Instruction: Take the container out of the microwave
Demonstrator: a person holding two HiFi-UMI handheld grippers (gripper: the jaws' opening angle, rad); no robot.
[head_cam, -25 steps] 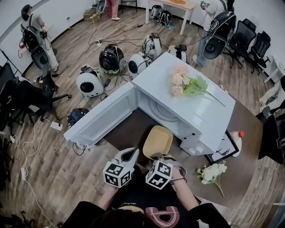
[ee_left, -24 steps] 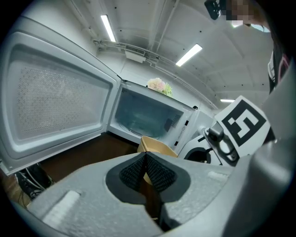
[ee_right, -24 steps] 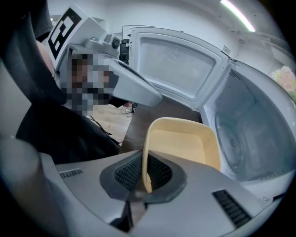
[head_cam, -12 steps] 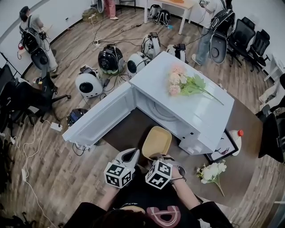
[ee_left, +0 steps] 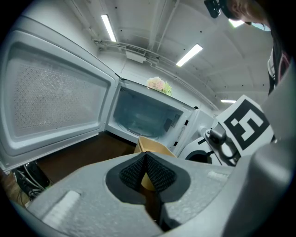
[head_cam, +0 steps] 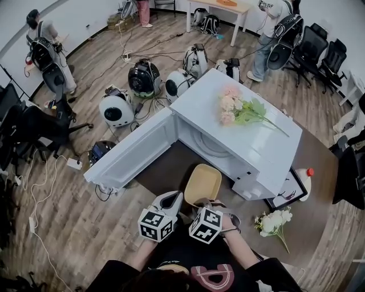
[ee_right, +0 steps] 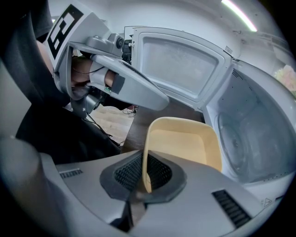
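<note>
— How are your grippers sitting?
— My left gripper (ee_left: 145, 156) points slightly downward, its jaws pressed together with nothing between them. My right gripper (ee_right: 144, 179) tips steeply down just beside it, jaws clamped on the container (ee_right: 185, 143) rim, one pad on each side.

Wood-plank floor (head_cam: 63, 228) throughout. Black office chairs (head_cam: 322, 51) far right, white table (head_cam: 217, 8) at back. Ceiling strip lights (ee_left: 109, 28) lit.

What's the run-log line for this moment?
right tool: shut on container rim | left tool: shut, holds nothing | container: outside microwave | door: open
</note>
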